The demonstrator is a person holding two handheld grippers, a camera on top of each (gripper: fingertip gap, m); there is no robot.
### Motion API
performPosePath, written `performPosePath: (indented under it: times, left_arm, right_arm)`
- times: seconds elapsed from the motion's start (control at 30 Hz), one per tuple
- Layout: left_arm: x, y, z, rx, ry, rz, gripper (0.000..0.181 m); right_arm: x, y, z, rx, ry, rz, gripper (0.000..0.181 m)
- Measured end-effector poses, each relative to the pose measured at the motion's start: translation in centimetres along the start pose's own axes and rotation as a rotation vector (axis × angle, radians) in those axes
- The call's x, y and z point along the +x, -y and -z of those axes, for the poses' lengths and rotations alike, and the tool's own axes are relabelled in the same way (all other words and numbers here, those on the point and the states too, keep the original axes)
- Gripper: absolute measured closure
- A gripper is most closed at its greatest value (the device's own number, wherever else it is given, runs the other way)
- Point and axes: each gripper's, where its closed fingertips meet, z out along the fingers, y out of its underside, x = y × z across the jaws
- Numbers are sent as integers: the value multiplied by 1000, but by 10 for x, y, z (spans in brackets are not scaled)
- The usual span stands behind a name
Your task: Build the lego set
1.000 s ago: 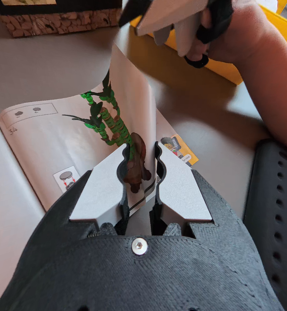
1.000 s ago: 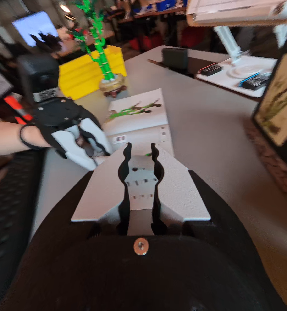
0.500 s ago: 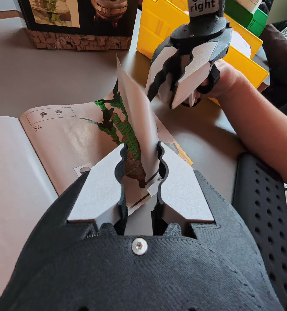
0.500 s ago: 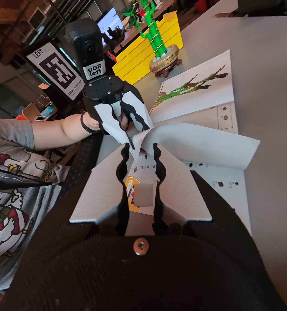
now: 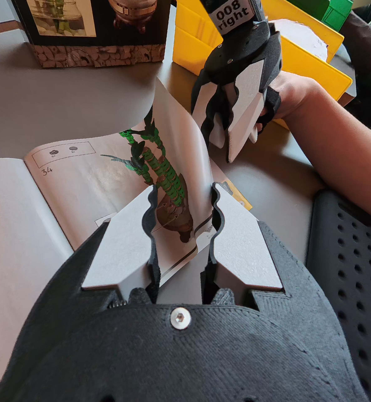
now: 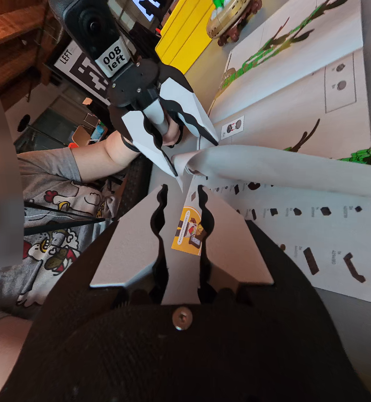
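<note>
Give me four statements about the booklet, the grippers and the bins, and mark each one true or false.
1. A page of the instruction booklet stands curled up between the left gripper's open fingers. True.
2. The right gripper is clamped on a loose brick. False: it is open and holds nothing.
3. The bin behind the right gripper is blue. False: it is yellow.
4. The set's box stands on the table beyond the booklet. True.

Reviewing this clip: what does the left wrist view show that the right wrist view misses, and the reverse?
Only the left wrist view shows the set's box and a green bin. Only the right wrist view shows the built bamboo model's base, the parts-list page and the person's printed shirt. Both show the open instruction booklet with one lifted page, a yellow bin, and both grippers: left gripper, right gripper.
</note>
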Motion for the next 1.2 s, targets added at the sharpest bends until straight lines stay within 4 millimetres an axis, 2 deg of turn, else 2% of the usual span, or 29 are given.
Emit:
performPosePath:
  times: [0.2,0.5,0.63,0.77,0.97,1.1,1.2]
  left_arm:
    - [-2,5,5,22,1,6,132]
    - [-8,12,15,60,-7,37,134]
    - [-7,11,15,52,-12,32,135]
    - [9,8,12,31,-78,-20,131]
    - [46,-2,5,-39,-114,-288,107]
    - [45,-6,-1,-55,7,-462,119]
    - [42,-3,-1,-35,49,-505,142]
  right_arm:
    - [1,-6,-2,-41,26,-51,153]
    - [4,-1,2,-15,-4,-23,153]
    - [9,-7,0,-41,-12,-46,153]
    - [13,-11,-1,-59,-13,-65,153]
    - [11,-10,-3,-58,-5,-64,153]
    - [11,-11,-5,-71,-12,-56,152]
    - [10,-10,-5,-69,-14,-50,153]
